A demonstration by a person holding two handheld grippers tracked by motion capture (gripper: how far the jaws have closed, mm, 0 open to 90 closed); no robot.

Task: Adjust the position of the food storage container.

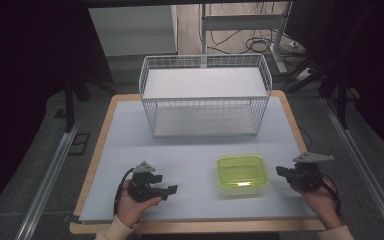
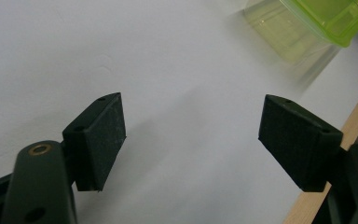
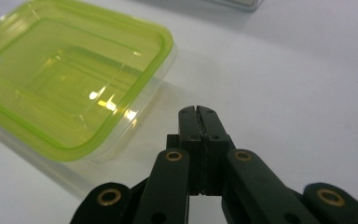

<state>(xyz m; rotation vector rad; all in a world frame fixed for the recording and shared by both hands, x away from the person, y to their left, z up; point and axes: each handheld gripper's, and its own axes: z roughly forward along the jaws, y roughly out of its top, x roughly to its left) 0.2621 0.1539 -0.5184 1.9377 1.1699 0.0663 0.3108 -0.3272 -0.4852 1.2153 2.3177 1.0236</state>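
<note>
A clear plastic box with a lime-green lid [image 1: 241,174] sits on the white table top, front centre-right; it also shows in the right gripper view [image 3: 70,74] and in the corner of the left gripper view [image 2: 326,18]. My right gripper [image 1: 281,171] is held just right of the box, pointing at it, jaws shut with nothing between them [image 3: 198,111]. My left gripper [image 1: 172,189] rests near the front left, pointing right toward the box, jaws wide open over bare table [image 2: 191,135].
A white wire basket [image 1: 205,95] with two shelves stands at the back centre of the table. The table's wooden edge [image 1: 195,227] runs along the front. Cables and a stand's legs [image 1: 275,47] lie on the floor behind.
</note>
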